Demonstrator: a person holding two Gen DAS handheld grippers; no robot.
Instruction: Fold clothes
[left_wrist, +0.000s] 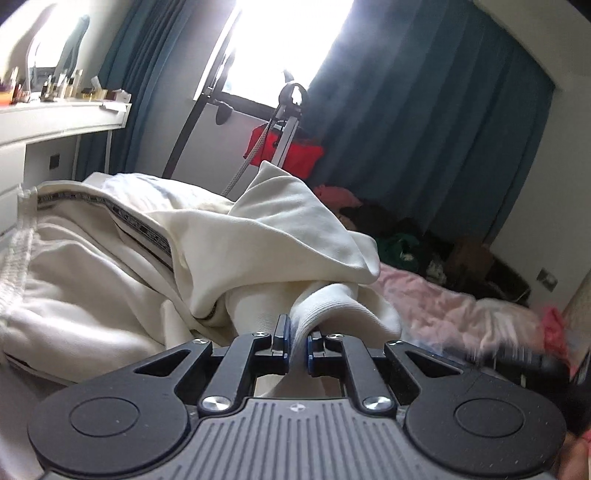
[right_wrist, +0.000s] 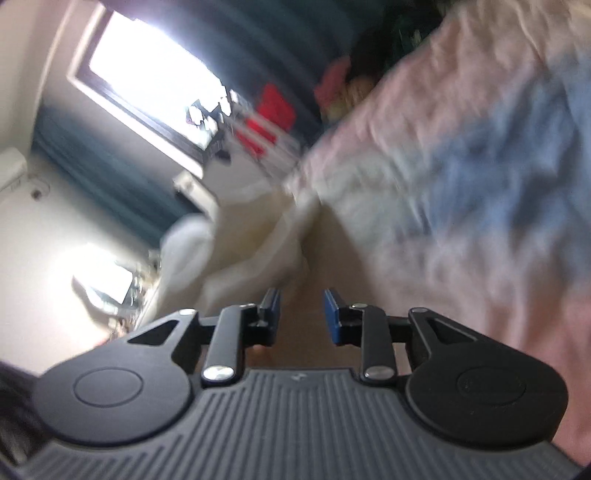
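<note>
Ribbed white cuff (left_wrist: 317, 306) sits clamped in the left claw (left_wrist: 296, 341), its soft, thick cream sweatshirt (left_wrist: 147, 258) heaped limply on the pink bed (left_wrist: 443, 306). Right claw (right_wrist: 301, 314) gapes empty; cuffs and hems look the firmest holds.

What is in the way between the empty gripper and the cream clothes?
Nothing visible. The right gripper is open and empty, and the cream garment lies just ahead with only bare space between. That view is blurred. The left gripper already pinches its ribbed cuff.
</note>
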